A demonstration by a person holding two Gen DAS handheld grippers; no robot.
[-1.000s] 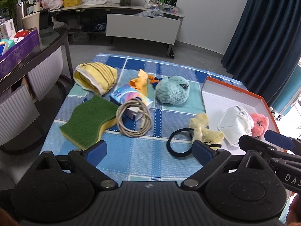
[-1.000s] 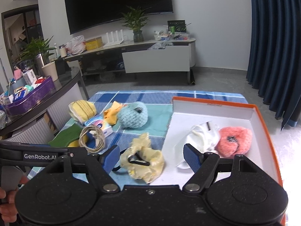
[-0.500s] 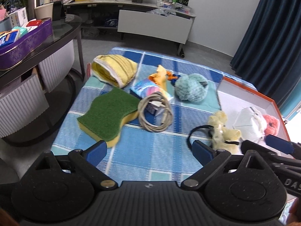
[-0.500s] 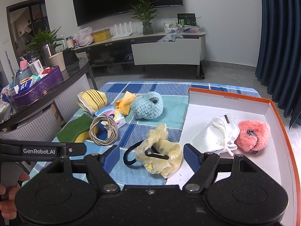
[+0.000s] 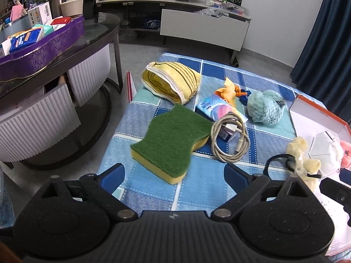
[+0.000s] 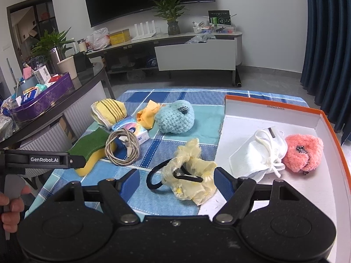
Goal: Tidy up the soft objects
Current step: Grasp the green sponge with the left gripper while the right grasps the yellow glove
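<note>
Right gripper [image 6: 176, 180], spread wide and empty, frames the yellow scrunchie [image 6: 193, 171] at the box's [image 6: 333, 129] edge, apparently next for sorting; left gripper [image 5: 174, 174], also released, hovers before the sponge [image 5: 173, 138] on the tabletop [image 5: 204, 171].

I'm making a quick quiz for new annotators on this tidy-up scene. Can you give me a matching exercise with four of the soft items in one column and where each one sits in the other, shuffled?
Items:
1. pink fuzzy scrunchie
2. green and yellow sponge
3. pale yellow scrunchie
4. coiled white cable

Places:
A. partly over the near left edge of the orange-rimmed box
B. on top of the tissue pack
C. inside the box, beside the white face mask
D. on the checked cloth, in front of the open left gripper

Pairs: 1-C, 2-D, 3-A, 4-B
</note>
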